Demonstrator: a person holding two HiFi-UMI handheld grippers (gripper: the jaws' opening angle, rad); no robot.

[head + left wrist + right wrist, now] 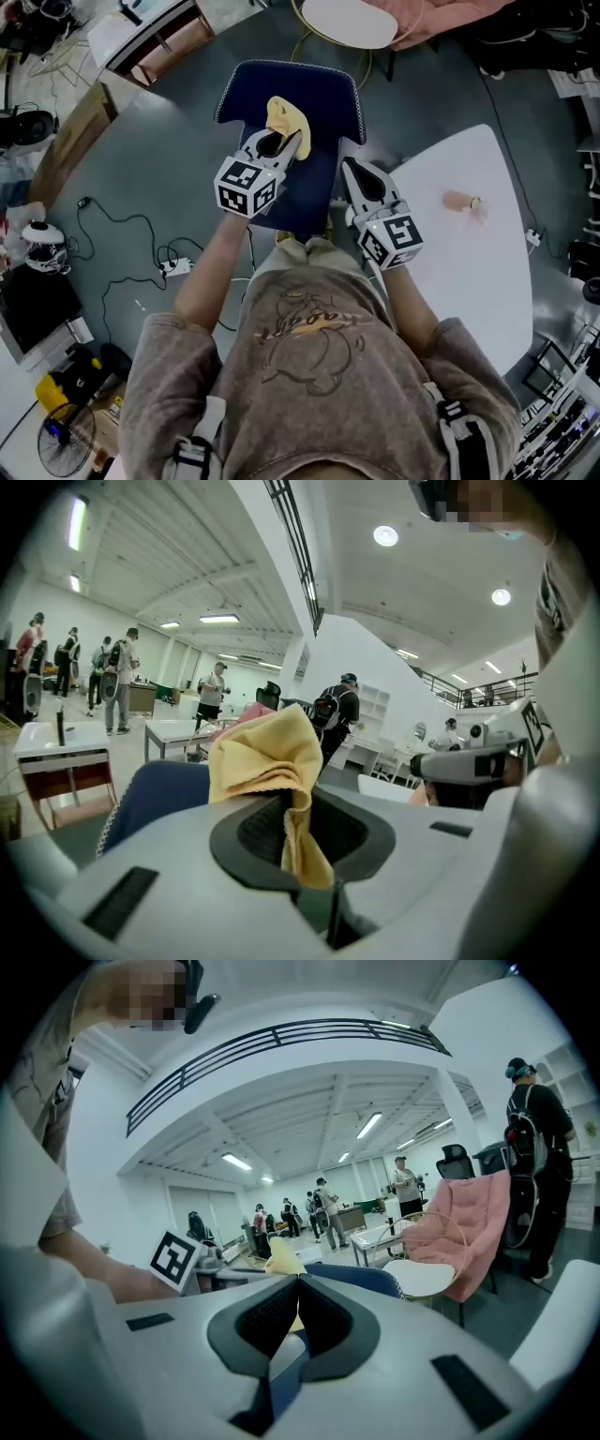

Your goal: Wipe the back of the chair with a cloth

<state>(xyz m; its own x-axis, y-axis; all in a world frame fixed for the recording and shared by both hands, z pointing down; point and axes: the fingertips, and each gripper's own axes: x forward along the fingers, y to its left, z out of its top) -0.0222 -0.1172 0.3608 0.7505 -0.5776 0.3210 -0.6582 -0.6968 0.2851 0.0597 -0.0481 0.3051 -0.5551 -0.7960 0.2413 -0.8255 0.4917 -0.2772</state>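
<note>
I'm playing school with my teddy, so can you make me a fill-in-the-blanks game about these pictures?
The left gripper is shut on a soft ____ cloth.
Right by it is a padded dark ____ chair.
The right gripper is shut and holds ____.
Missing words: yellow, blue, nothing.

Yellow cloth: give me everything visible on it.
The yellow cloth looks like soft microfibre with a stitched edge. It is bunched and creased, a fold pinched between the left gripper's shut fingers, the rest fanning out above them. In the head view it sits over the navy chair; whether it touches the chair can't be told.
</note>
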